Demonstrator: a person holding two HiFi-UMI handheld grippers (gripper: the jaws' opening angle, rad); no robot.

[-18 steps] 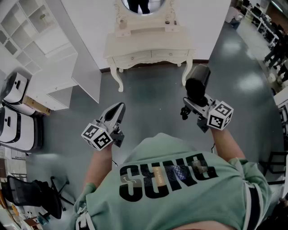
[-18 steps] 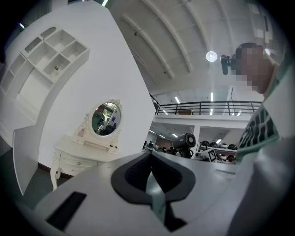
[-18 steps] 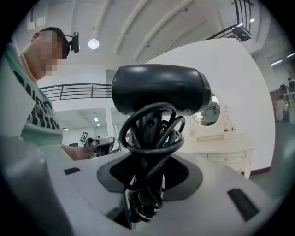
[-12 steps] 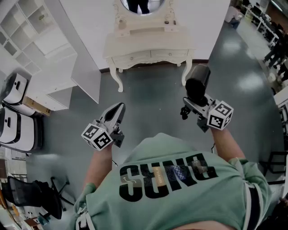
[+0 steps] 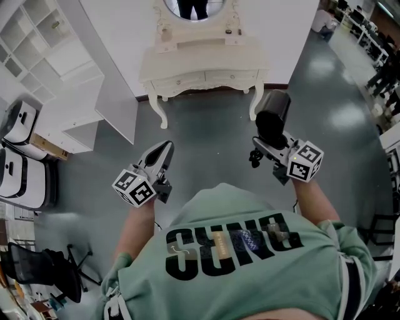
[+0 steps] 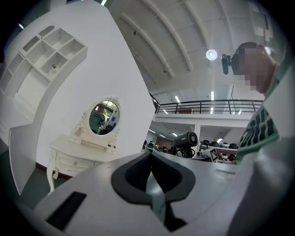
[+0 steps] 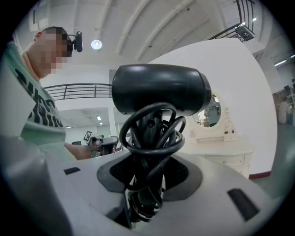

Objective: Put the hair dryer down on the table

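Right gripper view shows the right gripper [image 7: 146, 186] clenched on the handle of the black hair dryer [image 7: 159, 90], with the pads pressing both the handle and the cord [image 7: 152, 138] that is looped around it. That probably keeps the cord from dangling during the carry. The barrel stands above the jaws, handle down, so the grip sits low and the heavy head could tip if the hold loosens. In the left gripper view the left gripper [image 6: 150, 177] has its jaws drawn together on nothing; it looks like a spare, held level at the left and well apart from the dryer. From the head view both tools are held out in front of the person's green shirt [image 5: 250, 250], over the grey floor [image 5: 212, 134], the right gripper [image 5: 267, 149] carrying the hair dryer [image 5: 273, 112] in the air at the right. The white dressing table [image 5: 206, 55] stands farther off against the wall, its top bare in the middle, with an oval mirror [image 5: 195, 6] behind it. White shelves [image 5: 44, 37] fill the far left. The dryer is not yet over the tabletop, so the approach has to be finished before it can be set down.
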